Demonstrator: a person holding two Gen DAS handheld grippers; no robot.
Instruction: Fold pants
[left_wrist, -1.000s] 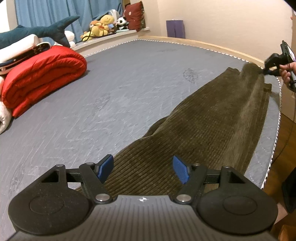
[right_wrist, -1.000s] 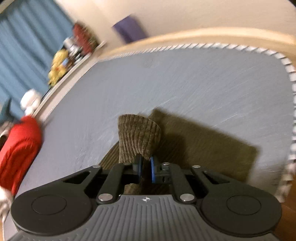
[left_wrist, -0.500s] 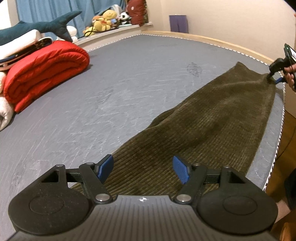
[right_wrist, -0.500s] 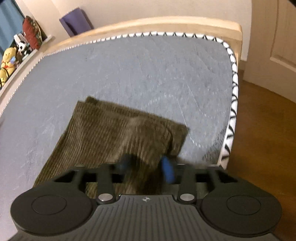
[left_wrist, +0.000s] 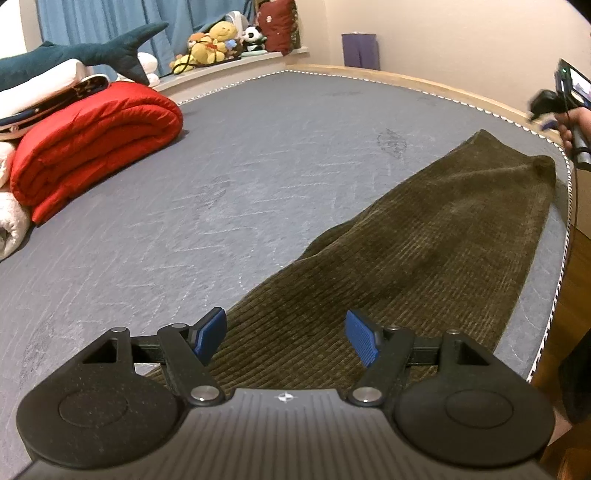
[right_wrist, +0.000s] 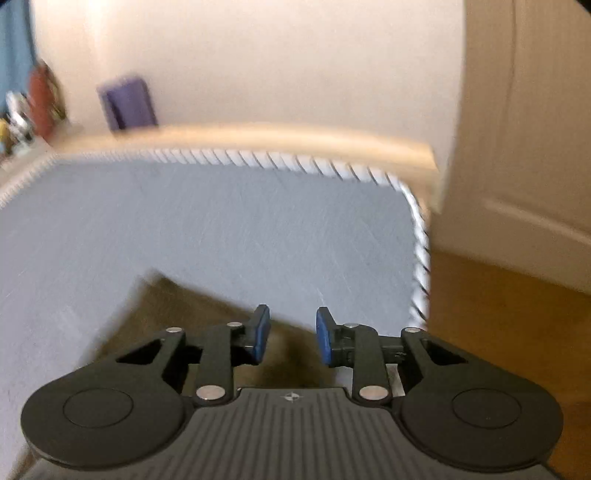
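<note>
- Left wrist view: corduroy pants (left_wrist: 424, 251) are stretching lengthwise away from the left gripper (left_wrist: 284, 334), hovering wide, empty, over the near end.
- Right gripper (right_wrist: 291, 334), jaws closing on nothing, is hanging above the far end.

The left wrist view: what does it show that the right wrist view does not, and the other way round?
Only the left wrist view shows the red quilt, the plush shark, the open left gripper and the whole length of the pants.

Only the right wrist view shows the door, the wood floor and, close up, the right gripper closing on nothing.

Both show the pants flat on the grey bed, its wooden frame and the purple thing by the wall.
</note>
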